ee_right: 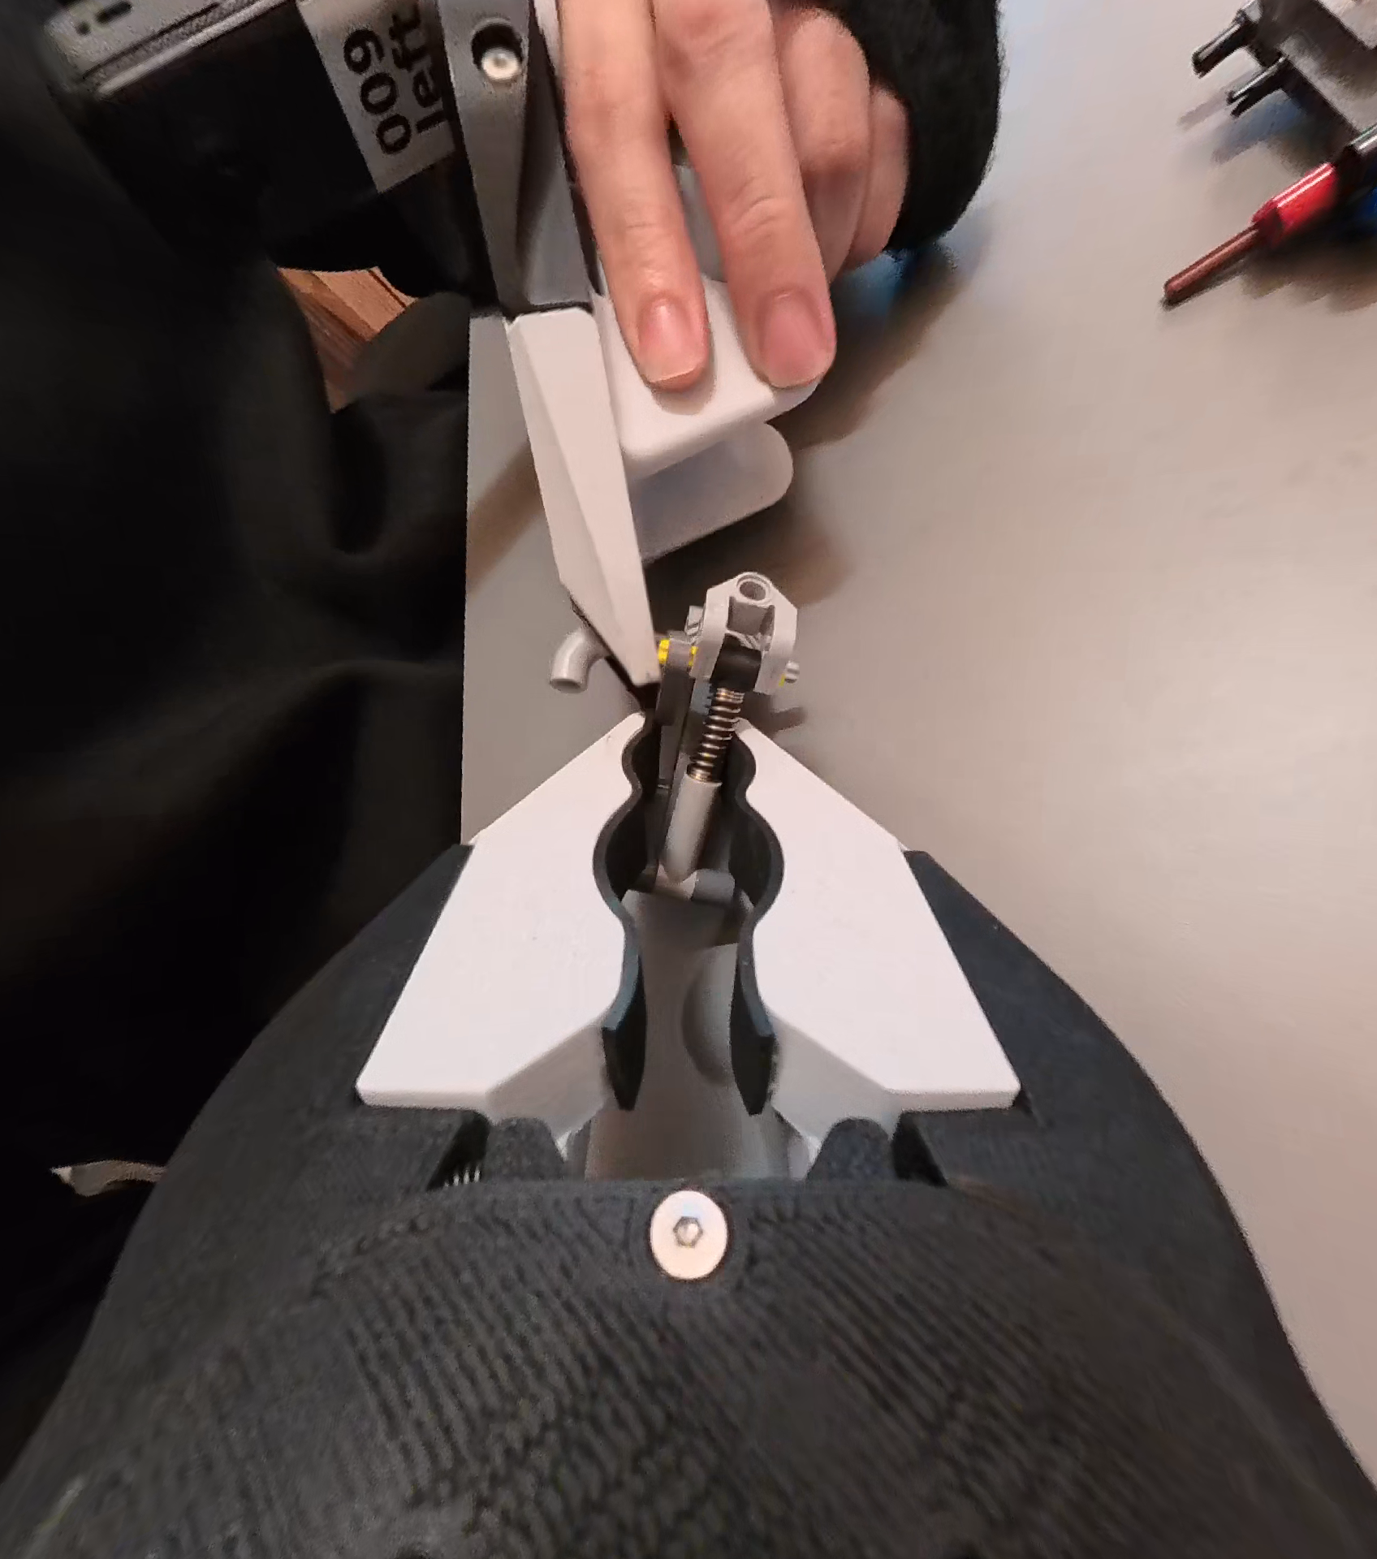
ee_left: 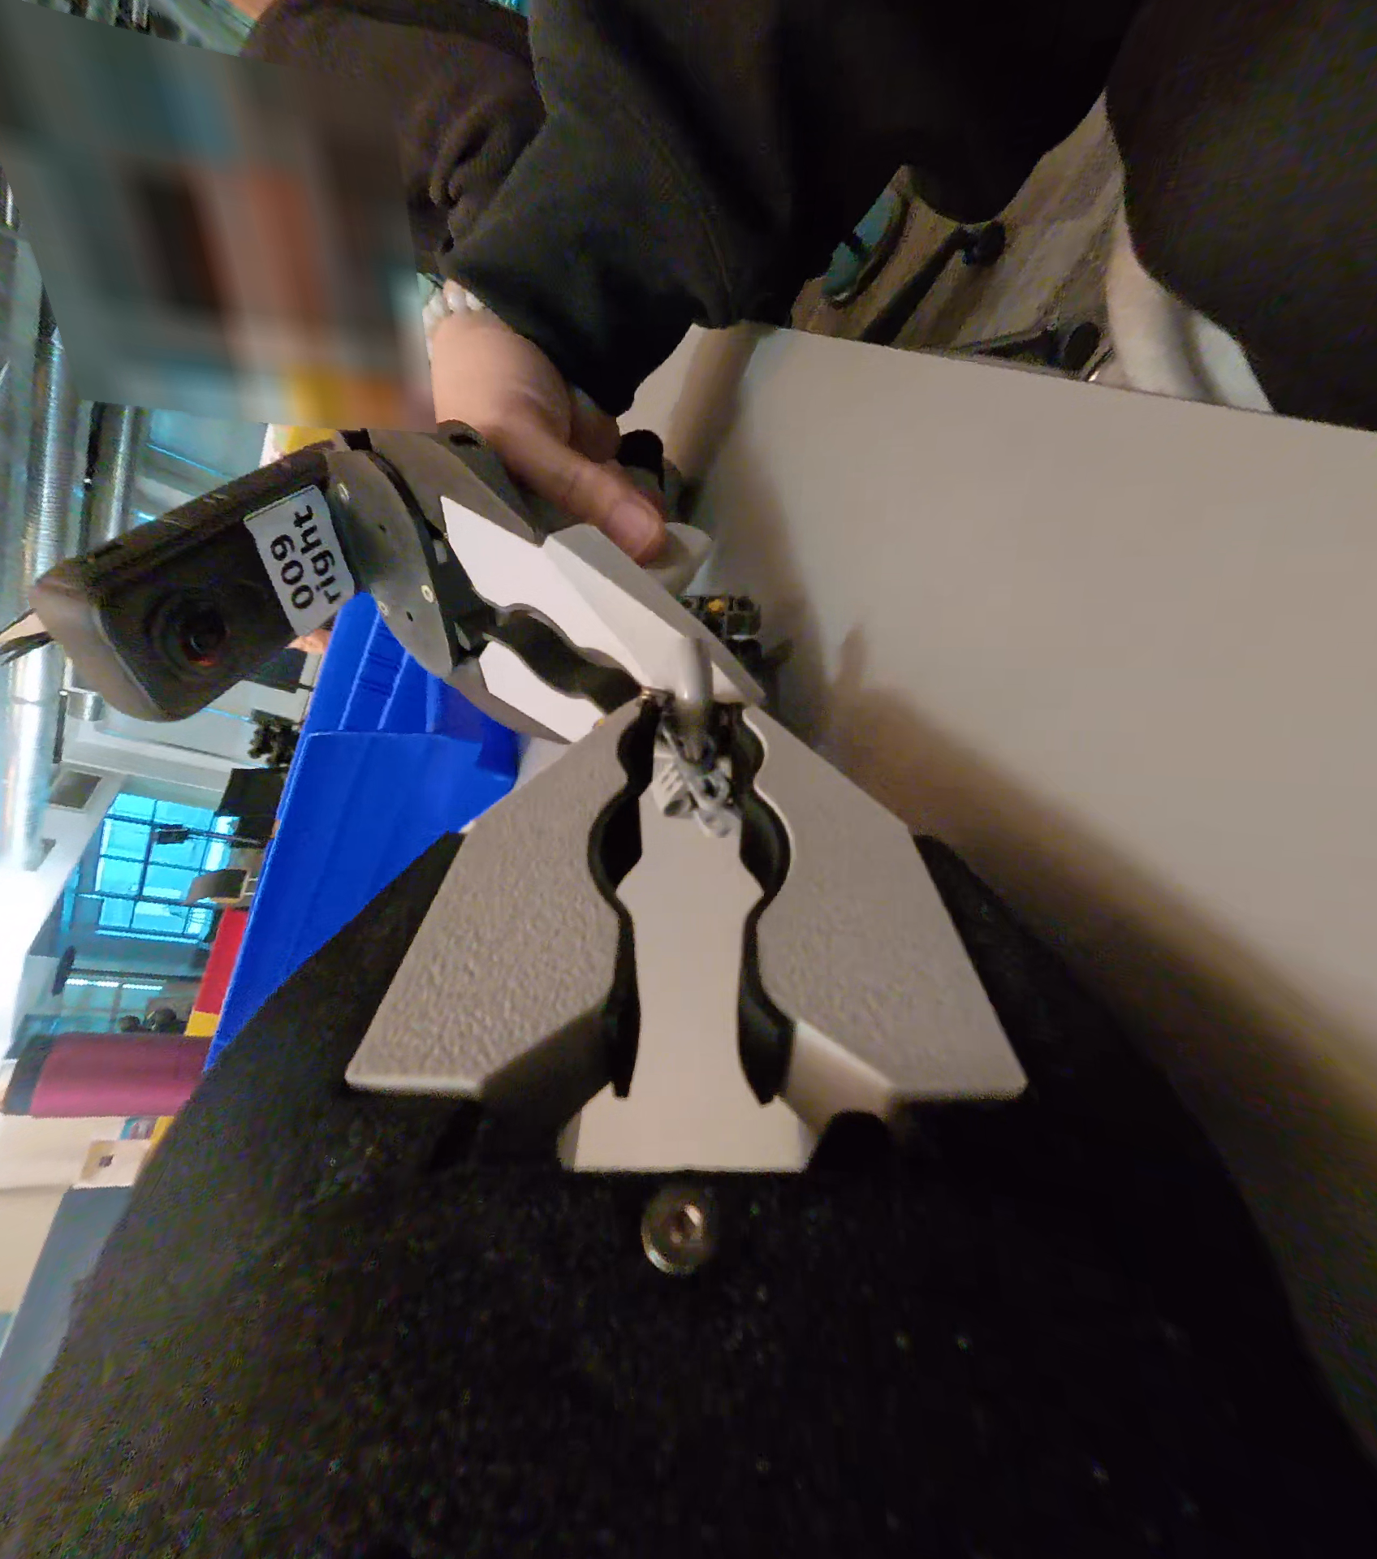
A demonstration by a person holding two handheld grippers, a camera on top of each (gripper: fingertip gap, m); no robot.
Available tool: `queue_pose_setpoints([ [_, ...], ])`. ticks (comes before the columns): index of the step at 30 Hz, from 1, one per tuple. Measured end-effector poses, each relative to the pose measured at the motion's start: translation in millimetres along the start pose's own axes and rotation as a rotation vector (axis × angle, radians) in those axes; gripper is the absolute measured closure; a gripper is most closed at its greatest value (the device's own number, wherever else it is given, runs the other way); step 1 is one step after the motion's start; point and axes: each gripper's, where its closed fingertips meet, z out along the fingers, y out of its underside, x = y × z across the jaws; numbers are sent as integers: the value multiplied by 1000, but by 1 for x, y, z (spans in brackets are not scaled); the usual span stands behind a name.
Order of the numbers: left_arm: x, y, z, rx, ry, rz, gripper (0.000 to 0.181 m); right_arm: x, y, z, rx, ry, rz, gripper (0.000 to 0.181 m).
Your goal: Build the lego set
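- The right gripper (ee_right: 689, 751) has its jaws closed on a small lego sub-assembly (ee_right: 719, 700): a shock absorber with a coil spring and grey barrel, topped by a light grey connector with yellow pin ends
- The left gripper (ee_left: 689, 742) has its jaws nearly together on a small grey lego piece (ee_left: 693, 793), seemingly part of the same sub-assembly; in the right wrist view its fingertip meets that sub-assembly from the side, with a small grey curved piece (ee_right: 575, 666) just beside it
- Both grippers meet tip to tip at the near edge of the desk (ee_right: 1090, 675), held just above its grey surface
- A person's hand (ee_right: 719, 211) squeezes the left gripper's trigger; another hand (ee_left: 550, 447) holds the right one
- Toward the far right corner of the desk lies a larger partial build (ee_right: 1343, 110) with black pins, a blue beam and a red-sleeved axle, well apart from the grippers
- Judging by this, the set is midway: one module is partly built, the held sub-assembly is being fitted together, and joining it to the main build is yet to come
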Motion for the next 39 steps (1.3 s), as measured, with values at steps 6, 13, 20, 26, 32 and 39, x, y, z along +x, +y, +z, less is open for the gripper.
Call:
queue_pose_setpoints([
  [6,-7,0,-5,7,-36,-30,156,6,-2,-1,21,19,47,170],
  [13,-12,-2,-15,-19,-89,6,153,12,-5,-4,43,63,52,170],
  [20,-6,4,-13,-75,-70,64,176,12,-4,-3,40,65,47,170],
  [26,-5,4,-13,-62,-37,-4,176,11,-3,-2,32,80,25,170],
  [32,-1,1,-13,0,-13,-17,176,7,-1,-1,7,51,8,170],
  [39,-1,8,-10,-10,26,-154,176,12,-1,-1,11,90,26,170],
])
